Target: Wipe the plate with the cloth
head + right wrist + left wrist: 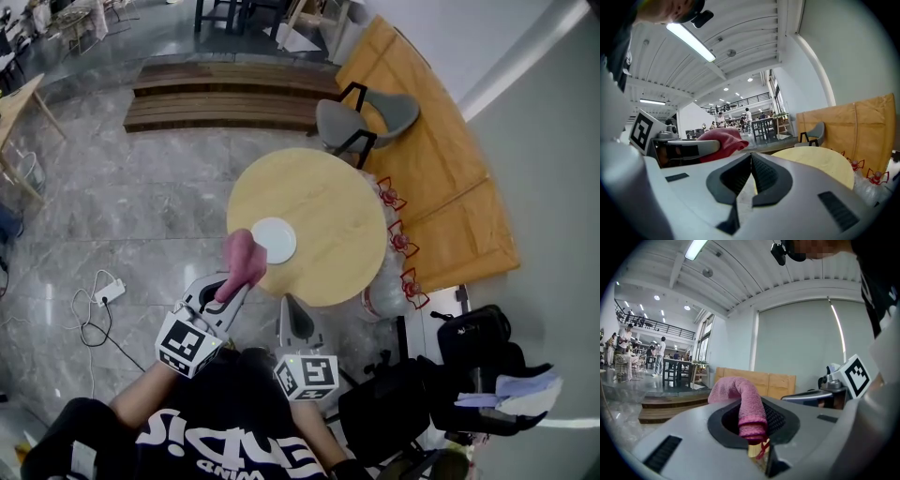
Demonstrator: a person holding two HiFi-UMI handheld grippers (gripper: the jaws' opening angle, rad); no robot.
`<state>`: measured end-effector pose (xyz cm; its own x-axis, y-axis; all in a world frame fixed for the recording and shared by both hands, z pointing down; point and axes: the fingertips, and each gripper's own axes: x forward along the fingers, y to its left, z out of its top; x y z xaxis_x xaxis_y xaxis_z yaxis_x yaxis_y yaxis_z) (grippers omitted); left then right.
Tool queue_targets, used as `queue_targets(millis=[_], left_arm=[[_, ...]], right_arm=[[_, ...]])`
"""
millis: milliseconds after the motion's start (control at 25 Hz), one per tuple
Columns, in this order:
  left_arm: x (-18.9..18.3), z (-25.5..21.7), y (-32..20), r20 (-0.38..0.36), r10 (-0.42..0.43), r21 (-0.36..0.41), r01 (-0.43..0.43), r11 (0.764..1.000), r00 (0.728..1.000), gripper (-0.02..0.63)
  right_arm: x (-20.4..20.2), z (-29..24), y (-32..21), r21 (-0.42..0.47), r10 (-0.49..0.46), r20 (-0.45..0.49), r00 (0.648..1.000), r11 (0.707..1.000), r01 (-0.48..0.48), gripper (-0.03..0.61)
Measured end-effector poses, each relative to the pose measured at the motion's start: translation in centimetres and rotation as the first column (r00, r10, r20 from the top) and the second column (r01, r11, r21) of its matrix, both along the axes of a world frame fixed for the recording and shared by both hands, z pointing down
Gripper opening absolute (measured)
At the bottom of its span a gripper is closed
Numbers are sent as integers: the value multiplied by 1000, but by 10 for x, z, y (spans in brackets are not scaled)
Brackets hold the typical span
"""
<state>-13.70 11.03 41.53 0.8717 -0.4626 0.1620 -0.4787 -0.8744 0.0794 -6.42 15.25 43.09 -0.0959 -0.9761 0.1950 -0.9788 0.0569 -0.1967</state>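
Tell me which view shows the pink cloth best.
The left gripper view: the pink cloth fills the centre, clamped in the left gripper. The head view shows it small, near the white plate; the right gripper view catches only a bunched end.

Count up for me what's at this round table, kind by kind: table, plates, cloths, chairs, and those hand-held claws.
Round table: 1
White plate: 1
Pink cloth: 1
Grey chair: 1
Claws: 2, the left claw shut on the cloth, the right claw shut with nothing in it
Total: 6
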Motion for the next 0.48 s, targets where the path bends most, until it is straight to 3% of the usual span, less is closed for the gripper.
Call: queue_targets(millis=[480], left_arm=[[12, 2, -16, 23, -4, -16, 4, 1000, 1000, 49]], right_arm=[[14, 10, -14, -10, 10, 9, 1000, 1000, -9, 23]])
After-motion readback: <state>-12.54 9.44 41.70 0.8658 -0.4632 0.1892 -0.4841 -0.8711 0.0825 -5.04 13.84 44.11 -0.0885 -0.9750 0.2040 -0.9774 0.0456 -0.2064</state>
